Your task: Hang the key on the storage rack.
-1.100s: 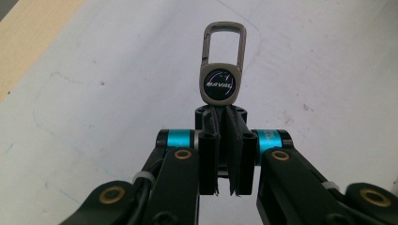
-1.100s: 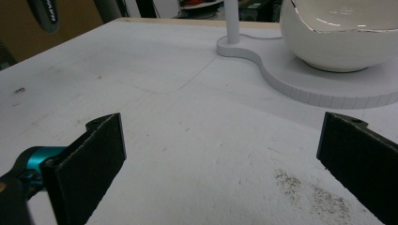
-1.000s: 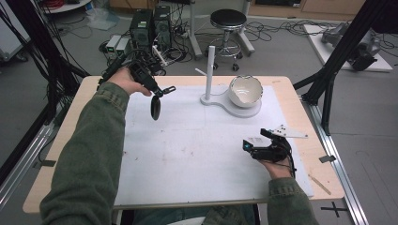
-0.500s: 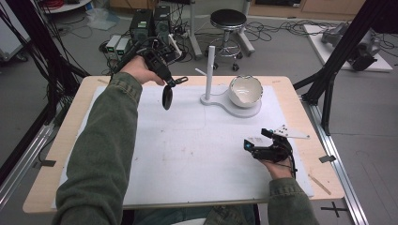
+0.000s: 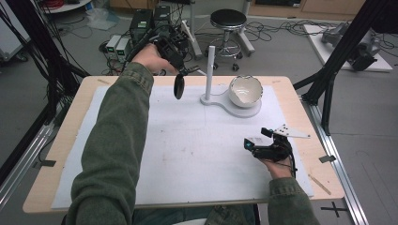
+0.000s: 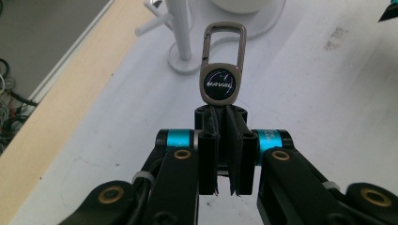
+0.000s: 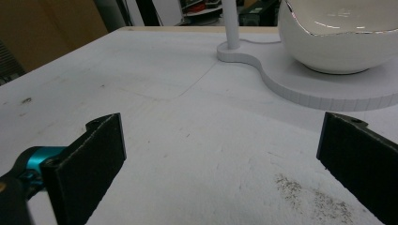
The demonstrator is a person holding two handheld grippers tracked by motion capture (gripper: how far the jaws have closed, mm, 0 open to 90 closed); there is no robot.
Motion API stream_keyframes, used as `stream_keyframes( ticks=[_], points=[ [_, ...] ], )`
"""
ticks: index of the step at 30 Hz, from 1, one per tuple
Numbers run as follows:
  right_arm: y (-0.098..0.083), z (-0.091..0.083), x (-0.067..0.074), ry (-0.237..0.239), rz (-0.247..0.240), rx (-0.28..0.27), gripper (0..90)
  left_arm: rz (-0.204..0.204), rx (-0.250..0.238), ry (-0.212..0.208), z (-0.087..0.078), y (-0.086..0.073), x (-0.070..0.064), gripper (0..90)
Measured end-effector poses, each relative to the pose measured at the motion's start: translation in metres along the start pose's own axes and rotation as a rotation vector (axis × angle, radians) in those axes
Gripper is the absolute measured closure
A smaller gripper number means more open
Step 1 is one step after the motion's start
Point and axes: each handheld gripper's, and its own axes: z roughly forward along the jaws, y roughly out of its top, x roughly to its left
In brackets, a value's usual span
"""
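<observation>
Lifted and carried across since a second ago: the dark keychain with its round black emblem plate and grey metal carabiner loop [image 5: 179, 86], then hanging lower over the left part of the white mat [image 5: 187, 159], now dangling in the air just beside the white upright post of the hanger stand [image 5: 210, 70]. Held throughout by the left gripper [image 5: 182, 70], pinched narrow on the strap end below the emblem, as seen in the left gripper view, with jaws nearly together around that strap [image 6: 224, 117] and the keychain [image 6: 220, 84] sticking out ahead toward the post [image 6: 180, 28]. No contact yet between loop and stand; apart from the short side peg [image 6: 150, 26] too, though near. No change on the other side: right gripper [image 5: 256, 144] resting low on the mat at the right front, jaws spread wide with nothing between them [image 7: 220, 150], pointed toward the stand's flat base and the white ceramic bowl with the irregular rim [image 5: 245, 90] sitting on it. Judged from the approach, most likely a hanging job: pick-up finished, transport nearly finished, hooking the carabiner loop over a peg not yet done. Still needed, by this reading: lining the open loop up with the peg tip, sliding it on, then letting go. Main risk: swinging of the free loop, and a nudge to the light stand.
</observation>
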Motion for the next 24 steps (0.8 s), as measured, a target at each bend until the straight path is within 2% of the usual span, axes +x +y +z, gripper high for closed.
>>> stream_keyframes(
  ticks=[6, 9, 13, 19, 24],
  points=[
    [0.0, 0.0, 0.0, 0.003, 0.006, 0.004, 0.6, 0.021, -0.027, -0.01, 0.003, 0.014, -0.007, 83.4],
    [-0.001, 0.0, 0.001, 0.004, 0.002, 0.008, 0.6, 0.018, -0.023, 0.021, 0.007, 0.018, -0.008, 83.4],
    [-0.001, 0.001, 0.001, 0.005, 0.003, 0.011, 0.6, 0.036, -0.015, 0.063, 0.014, 0.019, -0.009, 83.3],
    [-0.001, 0.001, 0.001, 0.006, 0.002, 0.015, 0.6, 0.028, -0.047, 0.06, 0.02, 0.025, -0.011, 83.2],
    [-0.001, 0.001, 0.0, 0.008, 0.003, 0.017, 0.5, 0.039, -0.05, 0.063, 0.028, 0.031, -0.014, 83.2]
  ],
)
